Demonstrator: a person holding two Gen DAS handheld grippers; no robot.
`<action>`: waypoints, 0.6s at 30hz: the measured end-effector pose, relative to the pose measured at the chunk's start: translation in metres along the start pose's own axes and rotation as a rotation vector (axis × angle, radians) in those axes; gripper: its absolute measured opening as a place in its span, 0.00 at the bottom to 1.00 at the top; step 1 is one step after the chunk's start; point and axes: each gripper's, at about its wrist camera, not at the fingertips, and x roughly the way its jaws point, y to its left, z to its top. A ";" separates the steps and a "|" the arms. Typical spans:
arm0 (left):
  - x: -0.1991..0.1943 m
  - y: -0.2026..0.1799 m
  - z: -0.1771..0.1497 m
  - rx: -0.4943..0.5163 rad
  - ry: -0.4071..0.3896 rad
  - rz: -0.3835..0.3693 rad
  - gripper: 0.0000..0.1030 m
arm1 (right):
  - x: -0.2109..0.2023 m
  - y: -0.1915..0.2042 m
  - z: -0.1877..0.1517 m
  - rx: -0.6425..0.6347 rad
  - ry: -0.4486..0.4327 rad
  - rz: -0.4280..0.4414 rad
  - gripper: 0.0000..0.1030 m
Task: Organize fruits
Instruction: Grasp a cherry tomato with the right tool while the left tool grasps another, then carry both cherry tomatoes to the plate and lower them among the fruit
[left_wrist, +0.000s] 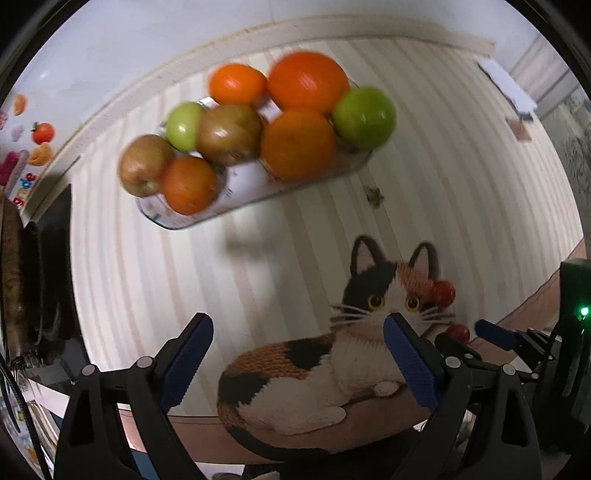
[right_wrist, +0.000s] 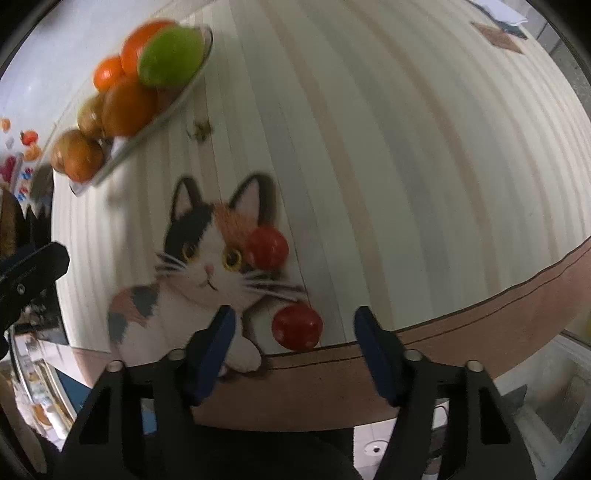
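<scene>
A clear glass dish (left_wrist: 207, 218) holds several oranges (left_wrist: 297, 144), green apples (left_wrist: 364, 116) and brownish apples (left_wrist: 228, 133) at the back of the table; the right wrist view shows this dish (right_wrist: 122, 155) at upper left. Two red tomatoes lie on the cloth by the printed cat: one (right_wrist: 266, 247) at its ear, one (right_wrist: 297, 326) near the table's edge. My right gripper (right_wrist: 295, 314) is open, and the near tomato sits between its blue pads (right_wrist: 221, 336) with a gap on each side. My left gripper (left_wrist: 297, 321) is open over the cat's body with nothing between its fingers.
A striped cloth with a calico cat picture (left_wrist: 369, 295) and a brown border (right_wrist: 480, 332) covers the table, whose front edge runs just under the grippers. Fruit stickers (left_wrist: 42, 133) dot the wall at left. Papers (left_wrist: 508, 86) lie at the far right. Dark clutter (left_wrist: 40, 280) stands at left.
</scene>
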 end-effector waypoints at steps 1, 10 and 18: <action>0.002 -0.002 0.000 0.005 0.009 -0.005 0.92 | 0.004 0.001 -0.002 -0.009 0.003 -0.004 0.52; 0.022 -0.058 0.005 0.158 0.002 -0.095 0.92 | -0.012 -0.033 -0.006 0.040 -0.081 -0.017 0.32; 0.051 -0.125 0.005 0.332 0.037 -0.135 0.64 | -0.024 -0.081 0.001 0.125 -0.119 -0.061 0.32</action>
